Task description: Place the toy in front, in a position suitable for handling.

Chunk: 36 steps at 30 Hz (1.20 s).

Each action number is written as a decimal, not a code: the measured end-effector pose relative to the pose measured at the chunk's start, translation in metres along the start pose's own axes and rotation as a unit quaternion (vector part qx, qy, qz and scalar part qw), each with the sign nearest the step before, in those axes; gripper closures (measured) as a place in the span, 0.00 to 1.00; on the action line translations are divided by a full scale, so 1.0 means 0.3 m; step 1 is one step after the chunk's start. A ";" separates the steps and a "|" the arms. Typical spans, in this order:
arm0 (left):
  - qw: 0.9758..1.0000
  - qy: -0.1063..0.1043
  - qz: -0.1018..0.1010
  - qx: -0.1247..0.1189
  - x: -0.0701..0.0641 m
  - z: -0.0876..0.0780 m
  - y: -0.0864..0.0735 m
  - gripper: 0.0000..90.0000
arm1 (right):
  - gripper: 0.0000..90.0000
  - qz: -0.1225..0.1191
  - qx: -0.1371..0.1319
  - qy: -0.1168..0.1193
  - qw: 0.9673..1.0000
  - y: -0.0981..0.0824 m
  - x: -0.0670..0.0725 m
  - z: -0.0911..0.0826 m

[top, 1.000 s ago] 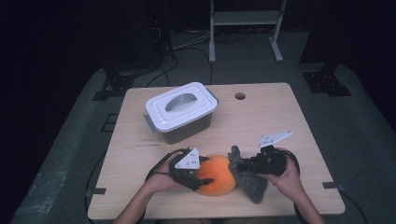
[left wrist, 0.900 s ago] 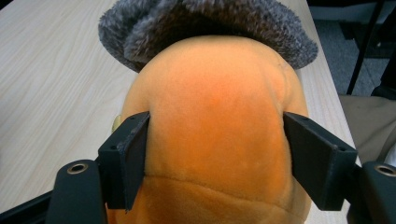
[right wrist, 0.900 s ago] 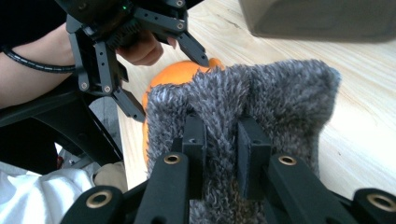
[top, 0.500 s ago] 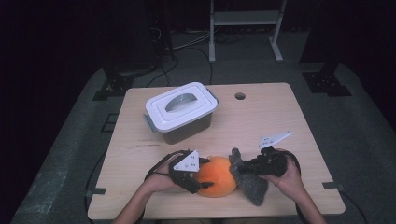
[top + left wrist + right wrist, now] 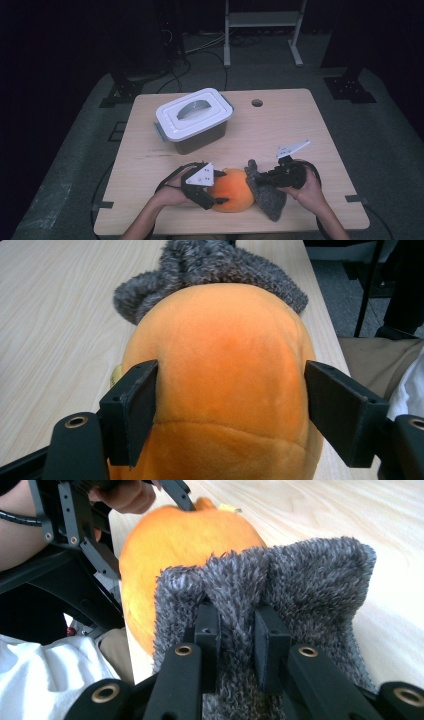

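Left gripper [image 5: 230, 410] jaws just widened round orange plush [image 5: 220, 385], lengthwise across table.

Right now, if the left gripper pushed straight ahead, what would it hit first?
The orange plush toy, already between the left gripper's just-opening jaws. Behind it lies the grey fuzzy cloth, probably next.

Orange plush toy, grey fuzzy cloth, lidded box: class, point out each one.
Orange plush toy [image 5: 225, 365], left gripper view, rounded top.
Grey fuzzy cloth [image 5: 310, 580], right gripper view, upper fold.
Lidded box [image 5: 194, 114], high view, white lid.

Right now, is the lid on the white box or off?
On. The white lid sits flat over the box, handle on top, covering its whole opening.
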<state>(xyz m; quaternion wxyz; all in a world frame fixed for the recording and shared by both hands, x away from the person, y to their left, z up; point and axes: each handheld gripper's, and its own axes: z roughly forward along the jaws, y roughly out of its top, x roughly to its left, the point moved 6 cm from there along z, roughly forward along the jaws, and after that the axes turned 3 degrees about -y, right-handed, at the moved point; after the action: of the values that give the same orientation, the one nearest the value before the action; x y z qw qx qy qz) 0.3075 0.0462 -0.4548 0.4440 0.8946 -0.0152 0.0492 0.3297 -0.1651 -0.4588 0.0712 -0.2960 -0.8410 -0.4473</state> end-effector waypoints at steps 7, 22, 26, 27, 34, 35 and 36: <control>1.000 0.010 -0.010 0.002 0.002 0.014 0.014 0.26 | 0.83 -0.045 -0.039 0.004 0.998 0.072 0.093 -0.036; 0.998 0.018 -0.057 -0.007 0.038 -0.003 0.010 0.20 | 0.83 -0.032 -0.003 0.004 0.999 0.016 0.037 -0.001; 0.998 0.018 -0.051 -0.006 0.030 -0.003 0.020 0.22 | 0.83 -0.020 -0.003 -0.007 1.000 0.012 0.013 -0.024; 0.999 0.015 -0.045 -0.006 0.023 -0.002 0.025 0.23 | 0.83 -0.023 -0.010 -0.005 1.000 0.021 0.022 -0.033; 0.999 0.007 -0.031 -0.004 0.002 0.006 0.044 0.21 | 0.82 -0.049 -0.014 0.004 0.999 0.054 0.071 -0.010; 0.999 0.009 -0.035 -0.008 0.007 0.003 0.045 0.19 | 0.82 -0.046 -0.012 0.012 0.999 0.049 0.070 -0.005; 0.999 0.008 -0.044 -0.014 0.012 0.001 0.048 0.17 | 0.82 -0.042 -0.005 0.024 0.999 0.042 0.069 -0.003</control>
<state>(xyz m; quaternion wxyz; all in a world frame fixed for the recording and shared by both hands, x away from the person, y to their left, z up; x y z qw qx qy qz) 0.3100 0.0373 -0.4433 0.4585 0.8875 0.0277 0.0367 0.3198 -0.1514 -0.4414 0.0709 -0.2504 -0.8485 -0.4607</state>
